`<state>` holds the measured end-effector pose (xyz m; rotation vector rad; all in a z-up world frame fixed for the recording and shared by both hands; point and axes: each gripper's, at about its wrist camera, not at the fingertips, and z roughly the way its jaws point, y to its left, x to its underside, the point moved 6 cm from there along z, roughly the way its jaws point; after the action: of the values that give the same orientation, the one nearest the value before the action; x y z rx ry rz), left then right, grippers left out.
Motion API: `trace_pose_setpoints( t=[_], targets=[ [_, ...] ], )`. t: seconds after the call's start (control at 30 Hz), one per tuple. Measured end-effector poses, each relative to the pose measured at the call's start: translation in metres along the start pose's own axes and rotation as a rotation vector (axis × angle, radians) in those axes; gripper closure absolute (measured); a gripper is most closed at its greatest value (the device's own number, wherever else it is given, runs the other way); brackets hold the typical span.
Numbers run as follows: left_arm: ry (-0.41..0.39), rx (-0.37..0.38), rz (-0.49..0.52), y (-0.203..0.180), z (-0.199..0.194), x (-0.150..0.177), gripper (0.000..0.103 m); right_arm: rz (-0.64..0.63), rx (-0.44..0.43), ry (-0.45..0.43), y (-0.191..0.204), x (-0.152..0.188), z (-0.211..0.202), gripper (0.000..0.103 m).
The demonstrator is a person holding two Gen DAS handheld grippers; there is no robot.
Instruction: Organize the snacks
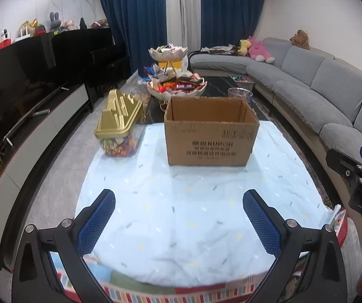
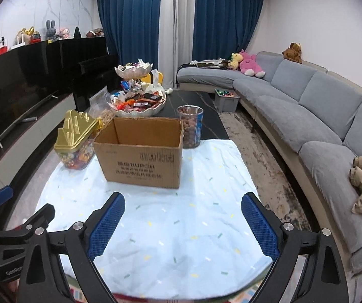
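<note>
Both hand-held grippers, left hand-held gripper [image 1: 178,217] and right hand-held gripper [image 2: 183,221], gape over the cloth [image 1: 181,202].

Grey sofa [image 2: 307,116] (plush toys [image 2: 250,64]), curtains [image 2: 130,25]

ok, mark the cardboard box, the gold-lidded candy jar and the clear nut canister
cardboard box [image 2: 140,164]: right wrist view, printed front face.
gold-lidded candy jar [image 2: 76,132]: right wrist view, gold lid.
clear nut canister [image 2: 192,128]: right wrist view, side wall.

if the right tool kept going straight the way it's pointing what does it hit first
Probably the pale blue cloth on the table: the right tool is open, empty and angled downward at it. The cardboard box stands farther along, slightly left; depth is hard to judge.
</note>
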<state>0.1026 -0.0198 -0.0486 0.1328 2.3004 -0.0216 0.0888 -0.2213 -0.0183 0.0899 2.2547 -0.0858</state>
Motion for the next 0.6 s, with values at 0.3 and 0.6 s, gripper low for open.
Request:
trace_pose_setpoints(
  t=[0.3, 0.6],
  targets=[
    [0.018, 0.006, -0.031, 0.000, -0.026, 0.024, 0.000, 0.022, -0.021, 0.020, -0.004, 0.021, -0.026, 0.009],
    [-0.018, -0.019, -0.069, 0.012, -0.045, 0.029, 0.000, 0.031, -0.013, 0.007, -0.003, 0.029, -0.043, 0.008]
  ],
)
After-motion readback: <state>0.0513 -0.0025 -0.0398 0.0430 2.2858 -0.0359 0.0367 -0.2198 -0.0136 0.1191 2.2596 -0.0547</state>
